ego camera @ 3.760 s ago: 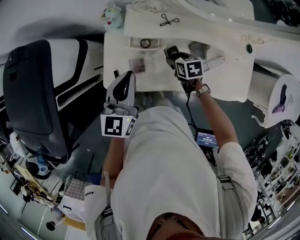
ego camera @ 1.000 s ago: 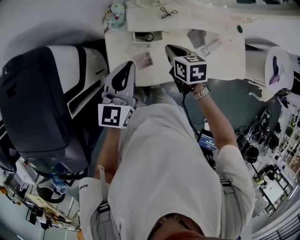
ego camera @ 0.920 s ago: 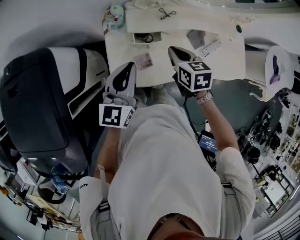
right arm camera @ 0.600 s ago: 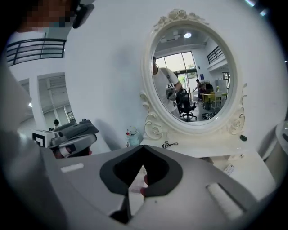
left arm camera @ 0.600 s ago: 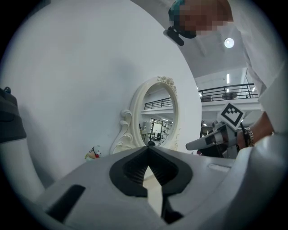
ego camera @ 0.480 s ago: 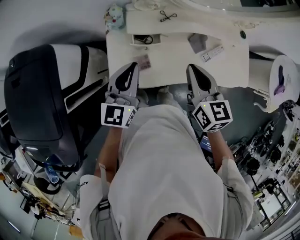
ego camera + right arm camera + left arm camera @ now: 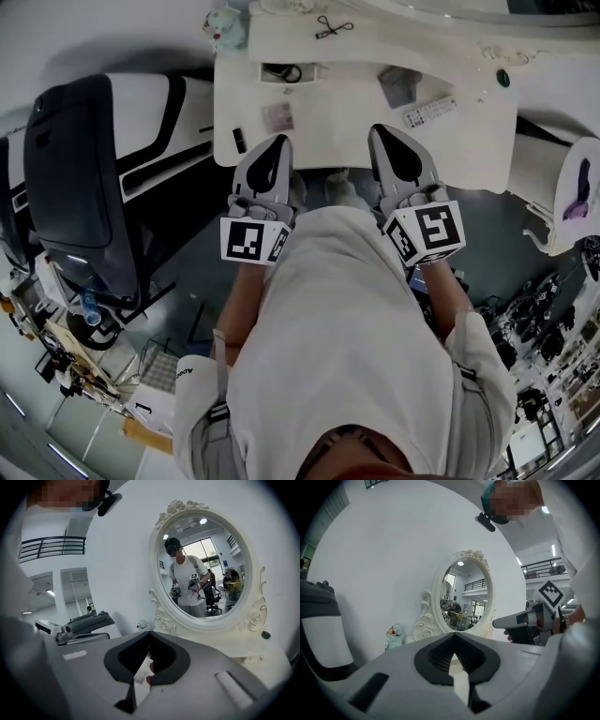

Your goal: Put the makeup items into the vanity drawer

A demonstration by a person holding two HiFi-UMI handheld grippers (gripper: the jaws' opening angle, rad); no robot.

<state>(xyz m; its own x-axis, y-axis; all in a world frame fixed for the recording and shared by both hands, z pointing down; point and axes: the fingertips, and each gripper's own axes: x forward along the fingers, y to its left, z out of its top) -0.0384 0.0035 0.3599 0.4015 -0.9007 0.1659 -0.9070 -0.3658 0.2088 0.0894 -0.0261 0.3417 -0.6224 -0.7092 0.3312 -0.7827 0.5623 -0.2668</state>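
**Inspector 1:** State of the tongs?

**Inspector 2:** We record both shut and empty. The left tongs (image 7: 277,141) and the right tongs (image 7: 377,131) each show their jaws met at the tip in their own gripper view, with nothing between them. The 2 sit side by side at the near edge of the white tabletop (image 7: 337,117), pointing across it.

**Inspector 1:** Where do the makeup items lie?

**Inspector 2:** All are on the tabletop, none lifted.
- The patterned palette (image 7: 278,116) lies just ahead of the left tongs and is the nearest of all.
- A black stick (image 7: 234,141) lies to the left of those tongs, its long axis running away from us.
- The grey square case (image 7: 398,84) lies straight ahead of the right tongs.
- The long printed strip (image 7: 429,112) lies ahead and to the right of the right tongs, its long axis slanting up to the right in the head view.

**Inspector 1:** And the drawer?

**Inspector 2:** We judge the small open box (image 7: 263,73) under the back shelf to be it. 1 ring-shaped item (image 7: 287,72) lies inside. The box sits beyond the palette, on the left hand's side, so we rate the left tongs better placed for both.

**Inspector 1:** Change against the earlier frames?

**Inspector 2:** Nearly 4 seconds ago the right tongs reached out over the tabletop beside the grey case. They have since come back to the near edge, level with the left. The left tongs have shifted a little toward the middle. We find the items where they lay.
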